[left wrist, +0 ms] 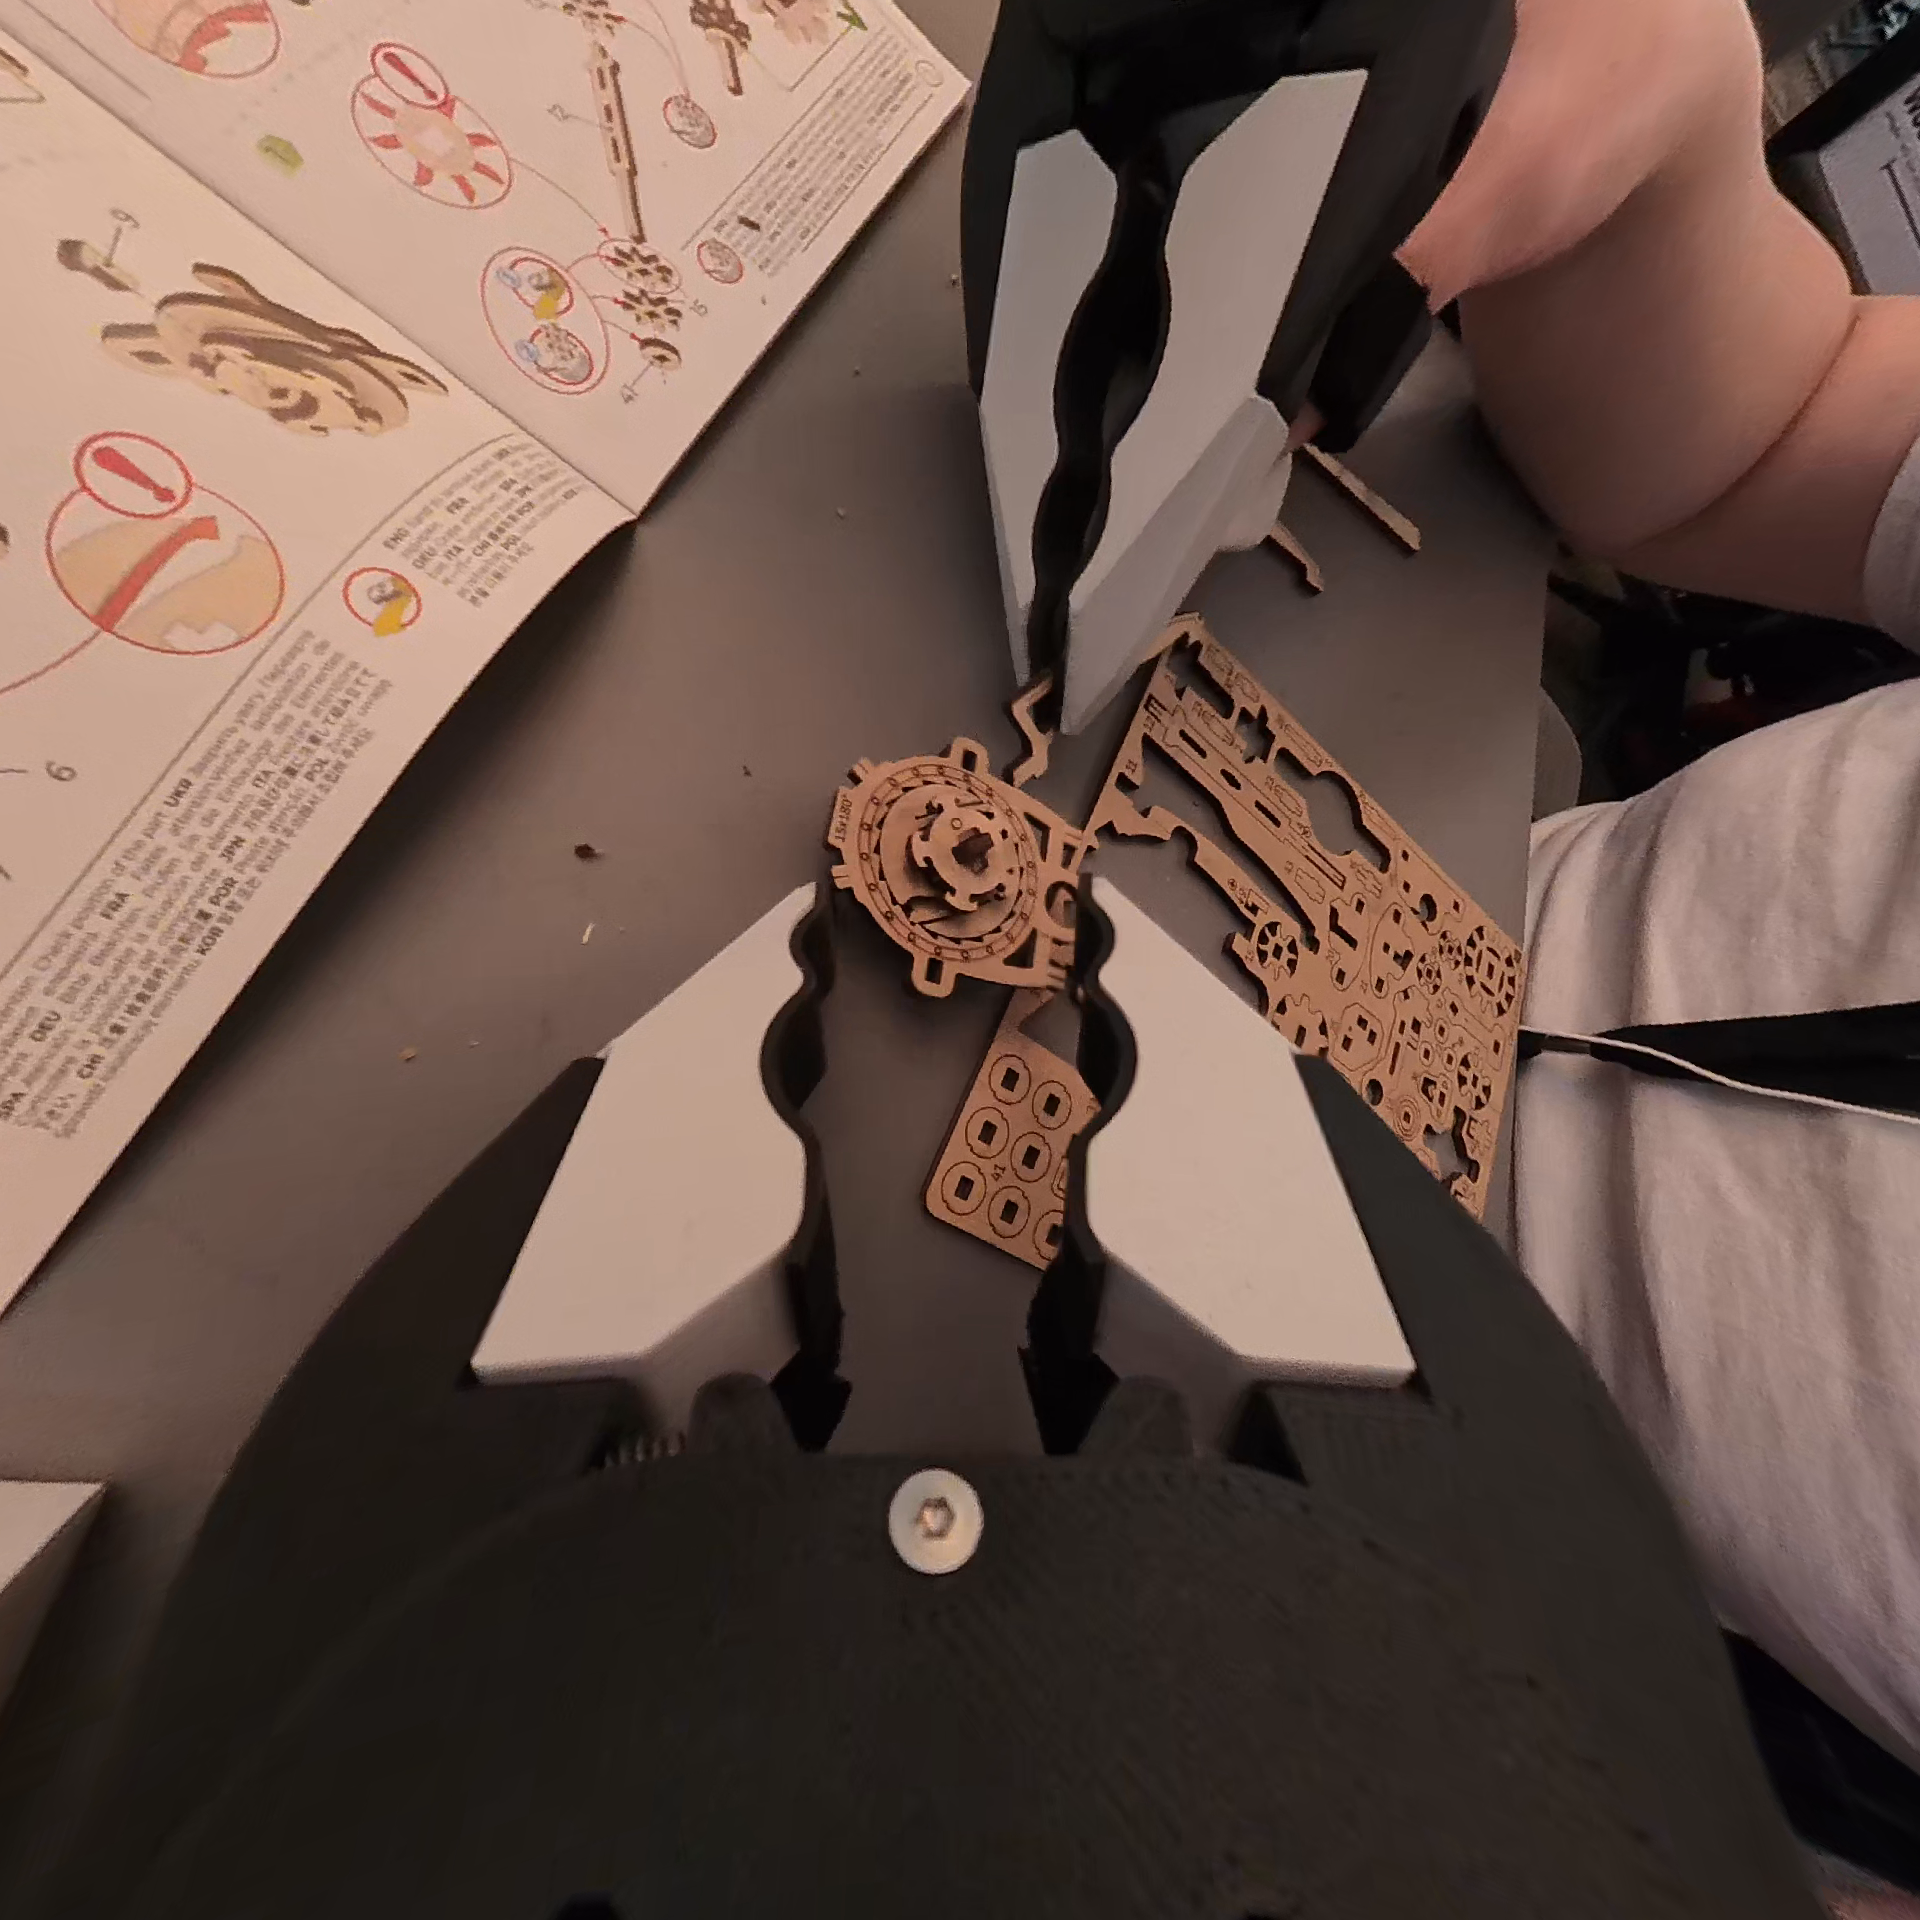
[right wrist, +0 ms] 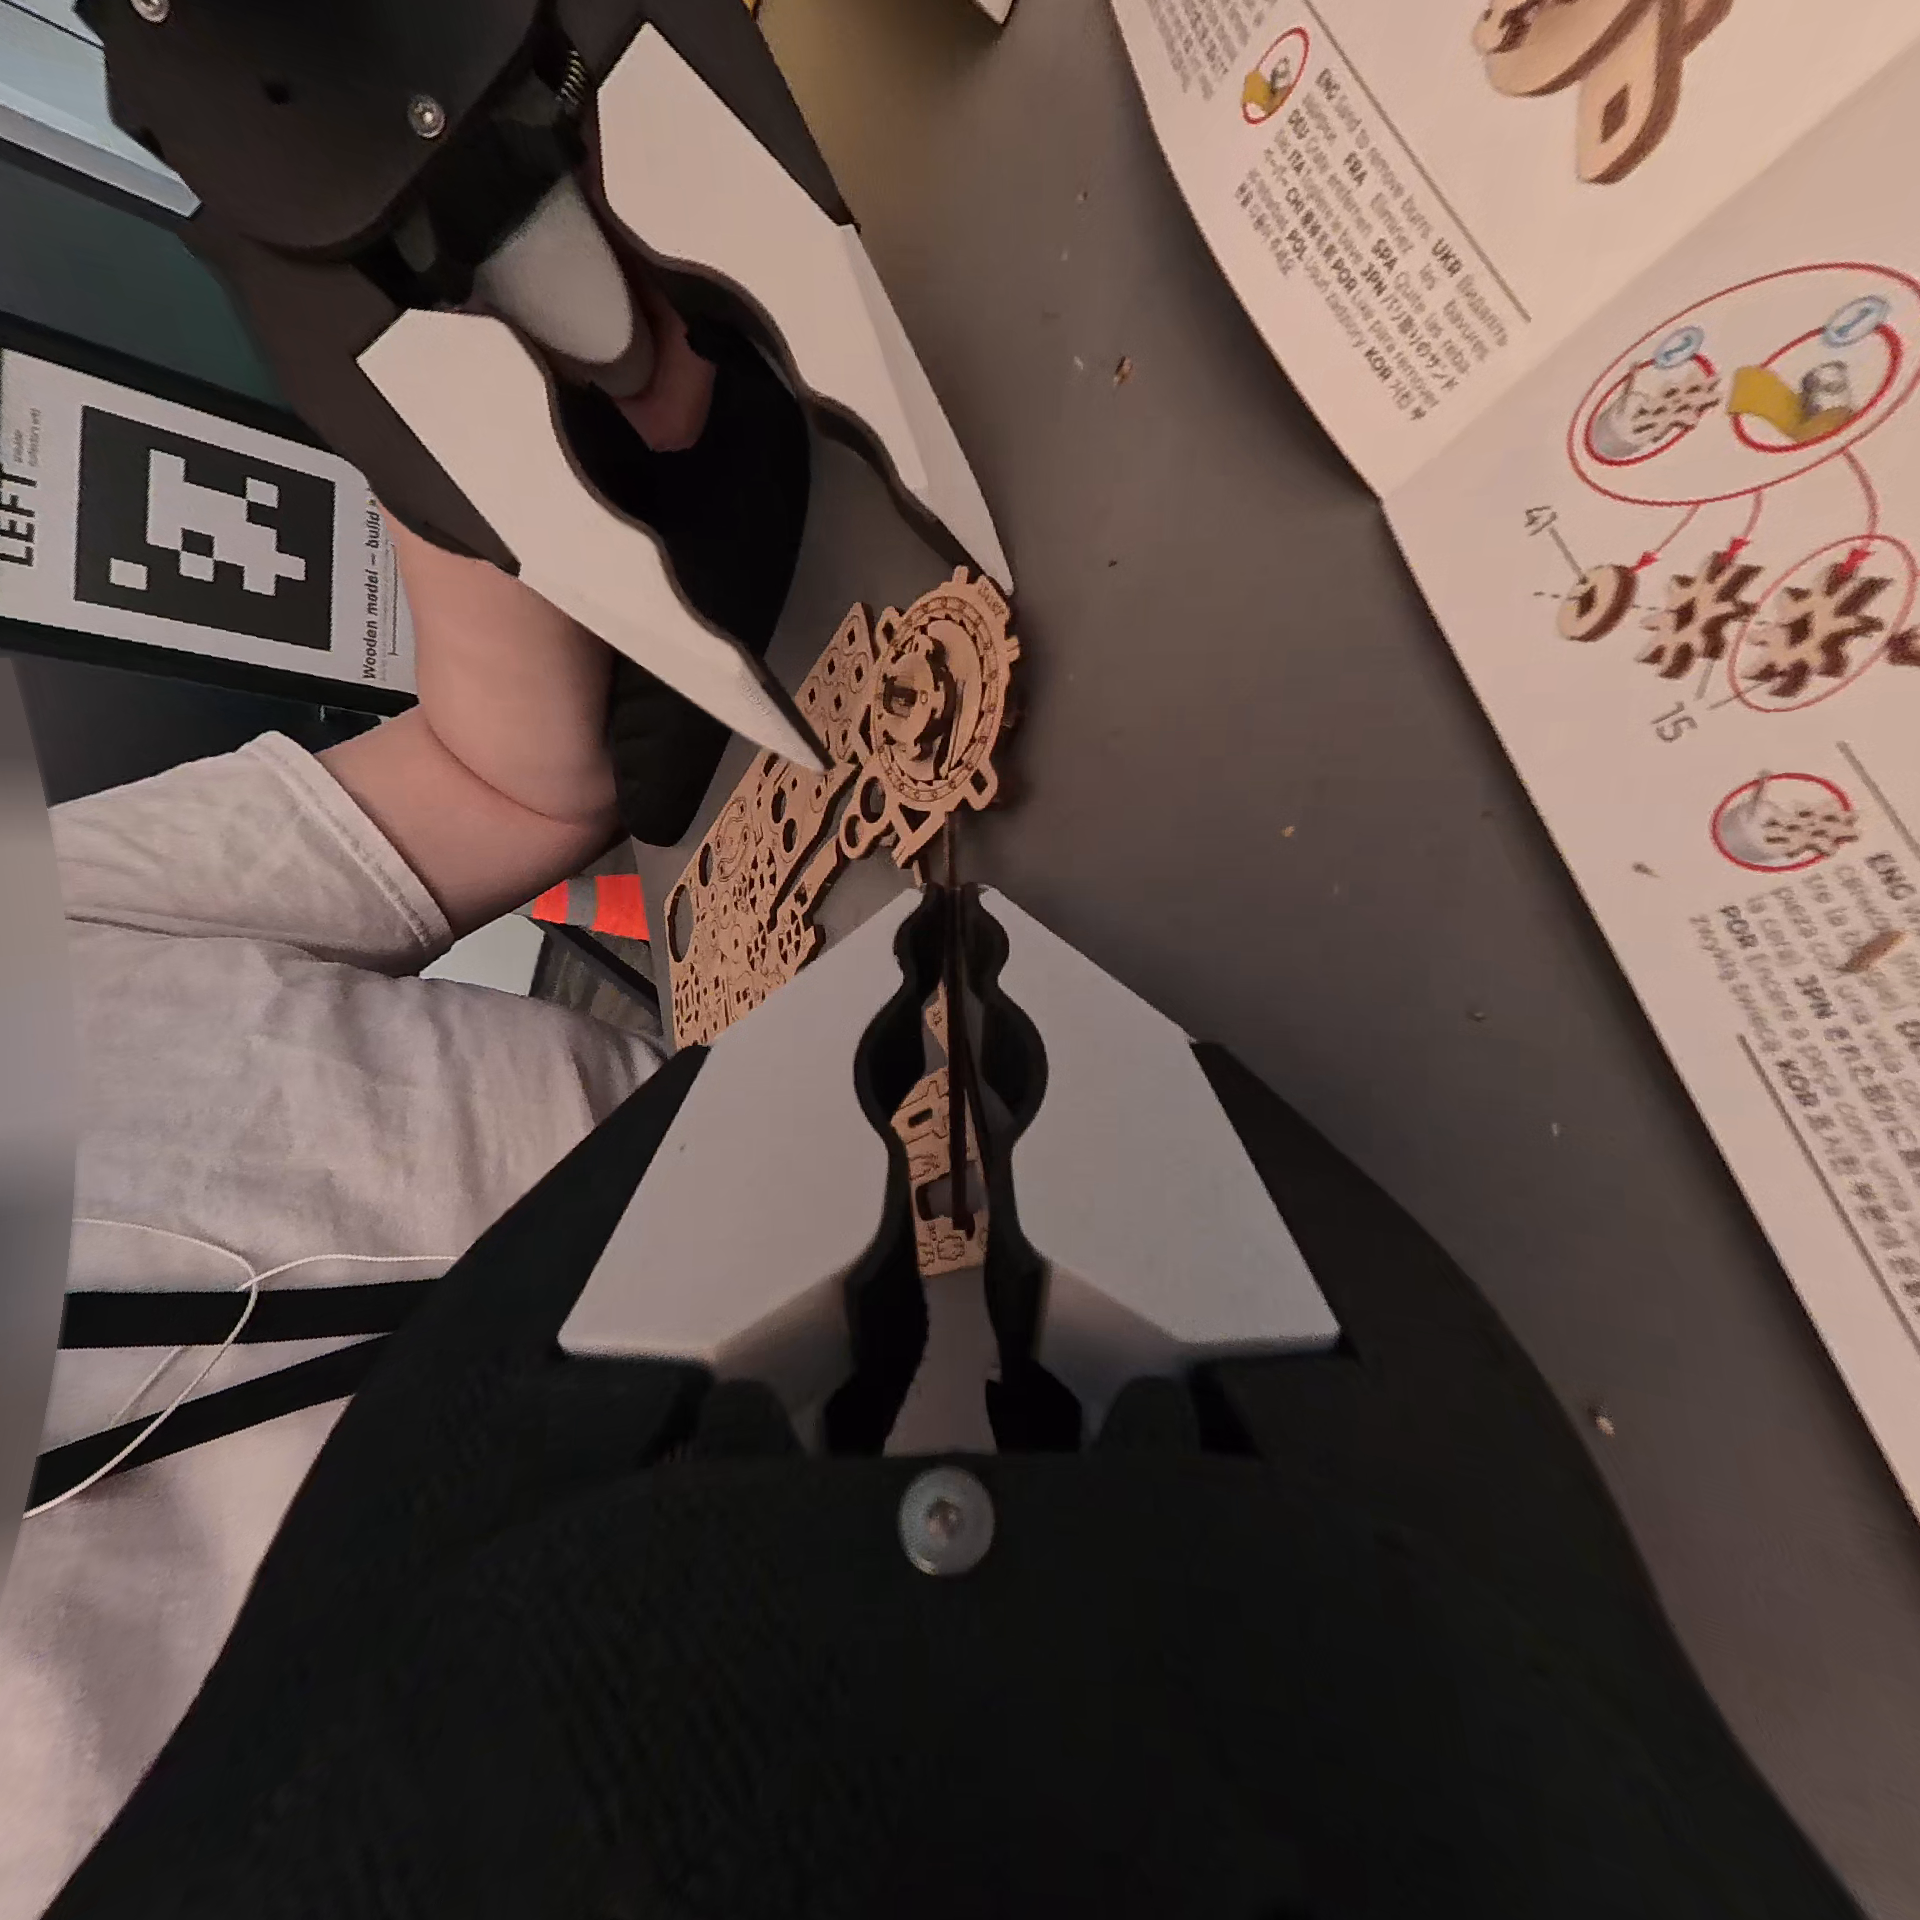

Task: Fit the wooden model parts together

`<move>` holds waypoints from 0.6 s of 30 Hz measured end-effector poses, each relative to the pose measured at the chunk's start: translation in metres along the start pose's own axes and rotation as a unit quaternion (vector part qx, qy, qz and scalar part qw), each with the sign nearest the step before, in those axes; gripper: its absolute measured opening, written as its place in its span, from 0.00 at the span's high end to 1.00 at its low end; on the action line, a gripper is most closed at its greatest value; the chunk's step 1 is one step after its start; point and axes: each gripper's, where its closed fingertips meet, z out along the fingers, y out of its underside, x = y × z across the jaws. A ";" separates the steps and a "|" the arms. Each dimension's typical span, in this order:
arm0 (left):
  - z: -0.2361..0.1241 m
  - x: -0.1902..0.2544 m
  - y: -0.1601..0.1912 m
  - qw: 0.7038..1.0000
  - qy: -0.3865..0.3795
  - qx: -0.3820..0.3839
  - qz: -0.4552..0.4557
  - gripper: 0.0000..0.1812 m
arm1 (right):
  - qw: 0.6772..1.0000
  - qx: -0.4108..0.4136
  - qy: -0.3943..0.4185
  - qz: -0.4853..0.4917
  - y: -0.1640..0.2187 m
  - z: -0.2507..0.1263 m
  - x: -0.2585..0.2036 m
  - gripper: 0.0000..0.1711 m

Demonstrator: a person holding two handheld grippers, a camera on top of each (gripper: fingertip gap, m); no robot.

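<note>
A round wooden gear assembly (left wrist: 940, 868) sits at the grey table (left wrist: 665, 790), between the fingertips of my left gripper (left wrist: 956, 899), which is shut on it. It also shows in the right wrist view (right wrist: 935, 696), held by the left gripper (right wrist: 909, 670). My right gripper (right wrist: 940, 896) is shut on a thin zigzag wooden part (right wrist: 951, 857), seen edge-on. From the left wrist view the right gripper (left wrist: 1049, 712) comes in from above, and the zigzag part (left wrist: 1029, 748) touches the assembly's upper right rim.
An open instruction booklet (left wrist: 312, 436) covers the table's left. A cut-out wooden parts sheet (left wrist: 1351, 914) and a small sheet with square-holed discs (left wrist: 1003, 1143) lie right of the assembly. Loose sticks (left wrist: 1361, 499) lie beyond. The person's arm and torso (left wrist: 1714, 1143) are at the right edge. Some 4 cm of space lies between my two pairs of fingers.
</note>
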 end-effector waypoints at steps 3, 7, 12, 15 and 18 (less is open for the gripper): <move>-0.002 0.000 0.003 1.000 -0.001 -0.008 -0.009 0.78 | 1.000 -0.001 -0.001 0.000 0.000 0.001 0.000 1.00; -0.005 0.002 0.007 1.000 -0.003 -0.018 -0.010 0.74 | 1.000 -0.002 0.000 0.001 0.001 0.001 0.001 1.00; -0.011 -0.003 0.013 0.997 -0.061 -0.049 0.026 0.69 | 1.000 -0.006 0.000 0.000 0.002 0.002 0.001 1.00; -0.011 -0.007 0.011 0.995 -0.076 -0.044 0.040 0.65 | 1.000 -0.006 0.000 0.002 0.002 0.003 0.002 1.00; -0.004 -0.006 0.004 0.995 -0.071 -0.027 0.058 0.63 | 1.000 -0.006 -0.002 0.003 0.002 0.004 0.002 1.00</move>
